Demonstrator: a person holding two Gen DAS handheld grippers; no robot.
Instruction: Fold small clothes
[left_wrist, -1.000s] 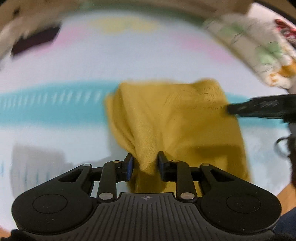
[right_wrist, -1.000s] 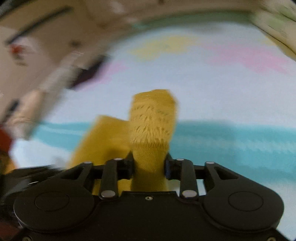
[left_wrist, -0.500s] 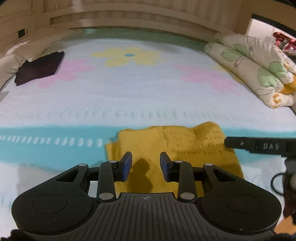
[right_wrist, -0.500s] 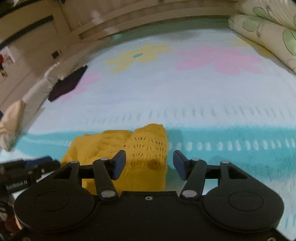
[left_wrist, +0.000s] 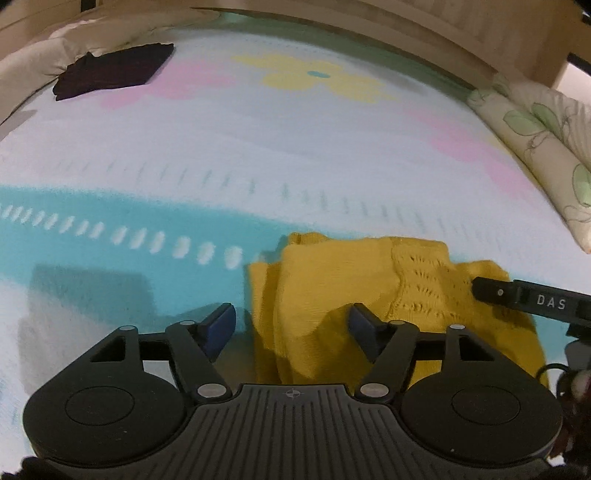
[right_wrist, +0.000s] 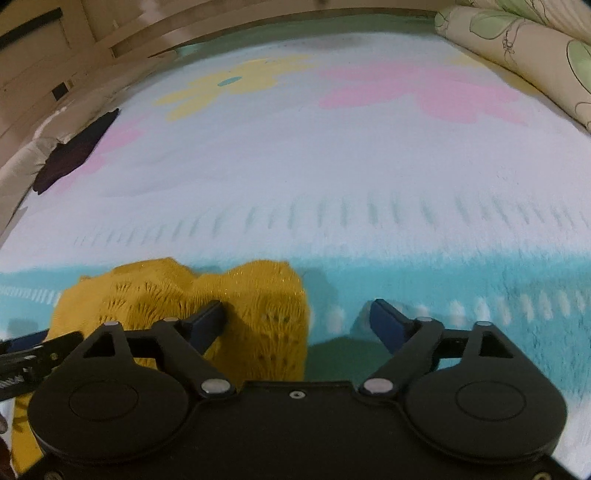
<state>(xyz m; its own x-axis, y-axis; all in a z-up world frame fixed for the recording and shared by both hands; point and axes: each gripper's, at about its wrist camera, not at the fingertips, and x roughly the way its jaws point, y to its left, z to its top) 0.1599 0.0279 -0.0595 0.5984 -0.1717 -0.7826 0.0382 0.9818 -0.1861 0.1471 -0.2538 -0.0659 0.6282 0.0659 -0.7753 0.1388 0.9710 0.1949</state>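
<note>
On bedspread (left_wrist: 258, 155), yellow garment (left_wrist: 332, 295) lies beneath both just-opened claws, left (left_wrist: 291, 325) and right (right_wrist: 295, 321).

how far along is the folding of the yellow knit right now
Done, by the look of it: the yellow knit lies folded over on the bedspread. In hand: nothing. The left gripper and right gripper have just been opening, with cloth between the jaws but no pad pressing it. Left: possibly squaring up this piece, whose edges look uneven, and the dark garment at the far side.
</note>
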